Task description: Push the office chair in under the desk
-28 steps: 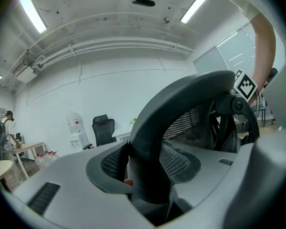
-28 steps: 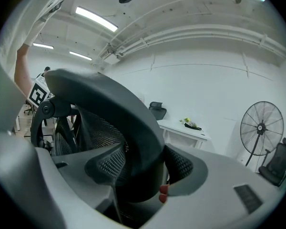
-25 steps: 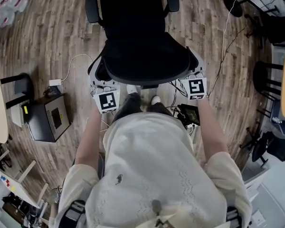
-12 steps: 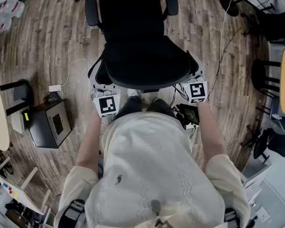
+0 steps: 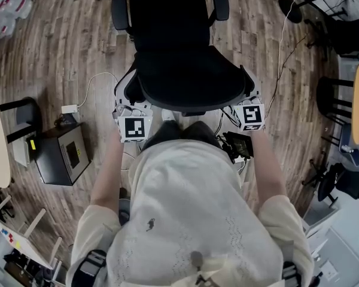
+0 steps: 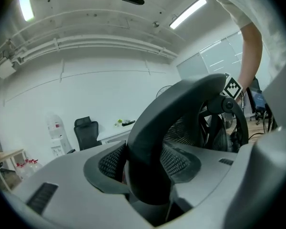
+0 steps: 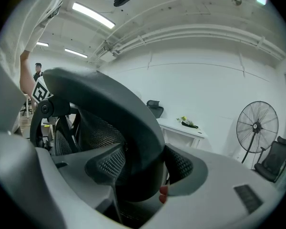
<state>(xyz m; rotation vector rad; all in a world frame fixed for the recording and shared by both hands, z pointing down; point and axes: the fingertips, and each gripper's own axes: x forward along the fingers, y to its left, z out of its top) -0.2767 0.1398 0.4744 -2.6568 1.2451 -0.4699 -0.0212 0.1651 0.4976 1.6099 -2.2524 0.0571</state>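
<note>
Your left gripper (image 5: 130, 106) and right gripper (image 5: 249, 100) were both clamped on the office chair (image 5: 185, 70), one at each end of the backrest's top rim. Both gripper views showed the dark rim sitting right between the mesh pads with the jaws closed around it, so nothing was empty there.

Biggest thing first: the chair stood on the wood floor directly in front of you, with its seat and armrests pointing away and the backrest nearest your body. The rim ran left-right across you, so imo the push had to go straight fwd, square to that line. Neither hand was nearer; they looked about even, which should've kept it from swivelling.

The desk (image 7: 183, 127) only showed in the gripper views. It was white, against the far wall and well apart from the chair, with something small and green on top. The head view didn't catch it at all, so plenty of rolling was left, afaict.

Containers: there was a dark box (image 5: 60, 154) on the floor to your left, closed, so idk what's inside. A white cable (image 5: 96, 79) lay near the chair's left side and might have snagged a wheel.
</note>
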